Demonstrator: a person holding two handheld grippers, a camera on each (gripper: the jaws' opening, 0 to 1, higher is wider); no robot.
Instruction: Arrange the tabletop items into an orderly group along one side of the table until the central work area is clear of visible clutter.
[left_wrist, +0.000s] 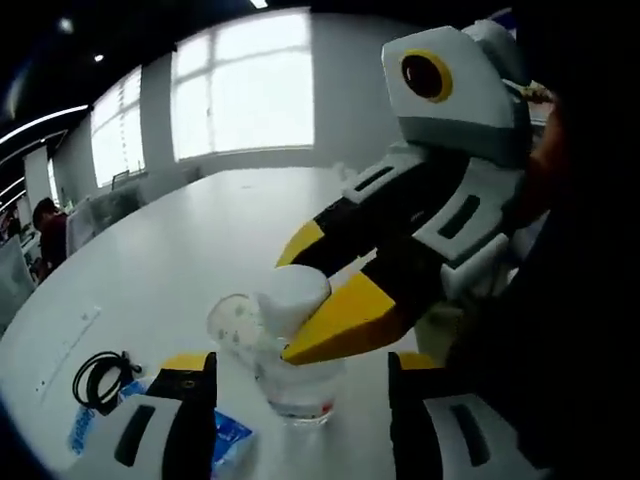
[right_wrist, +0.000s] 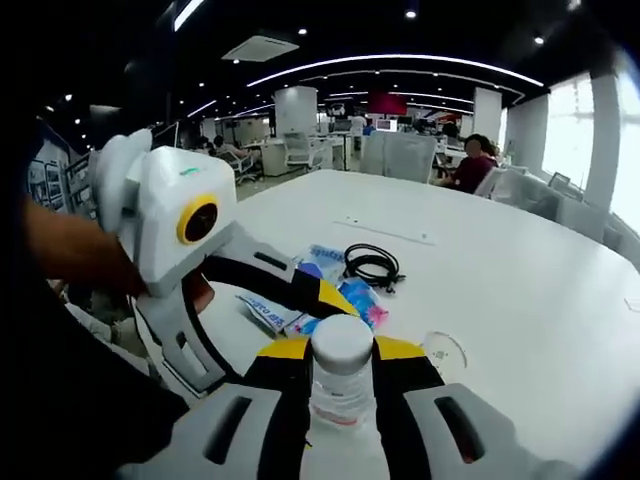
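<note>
Surface: white table stretching broad and bare ahead and to the right of the right gripper; far edge curving off toward office desks and seated people.
Open room: wide bare top lying beyond the left gripper toward the bright windows; clutter sitting close in.
Bottle: clear bottle with white cap standing upright between the right gripper's jaws, which are pressing on its sides; in the left gripper view, bottle standing just ahead, between the left jaws' tips.
Left gripper: jaws standing apart, gripping nothing; reaching in from the left in the right gripper view, a hand wrapping its body.
Lid: clear round lid lying just left of the bottle.
Cable: black coiled cable resting ahead, beyond the blue packets.
Packets: lying flat, left of and ahead of the bottle.
</note>
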